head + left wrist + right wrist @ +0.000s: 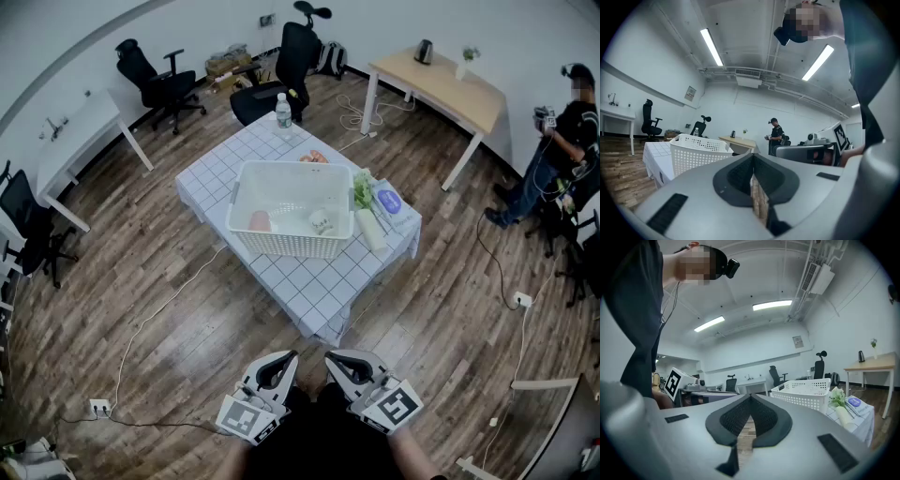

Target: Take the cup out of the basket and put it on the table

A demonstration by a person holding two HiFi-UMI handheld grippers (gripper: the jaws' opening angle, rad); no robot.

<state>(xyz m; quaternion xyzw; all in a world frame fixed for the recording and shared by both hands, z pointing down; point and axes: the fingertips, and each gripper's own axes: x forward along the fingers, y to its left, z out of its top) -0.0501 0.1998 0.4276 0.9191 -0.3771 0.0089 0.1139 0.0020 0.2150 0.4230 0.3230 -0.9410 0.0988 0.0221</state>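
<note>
A white perforated basket [292, 246] stands on the low table with the checked cloth [309, 291]. Inside it lie a pink cup-like item [260, 221] and a white patterned item [322, 222]; I cannot tell which is the cup. My left gripper [284, 358] and right gripper [338, 357] hang side by side well short of the table, both shut and empty. In the left gripper view the basket [698, 152] shows beyond the left gripper [752, 157]. The right gripper view has the basket [806, 392] to the right of the right gripper [750, 398].
A water bottle [282, 111], orange items [315, 157], green leaves [363, 190], a blue packet [389, 202] and a white roll [369, 230] lie around the basket. Office chairs [155, 80], desks [441, 84] and a person [562, 141] ring the room. A cable [169, 305] crosses the floor.
</note>
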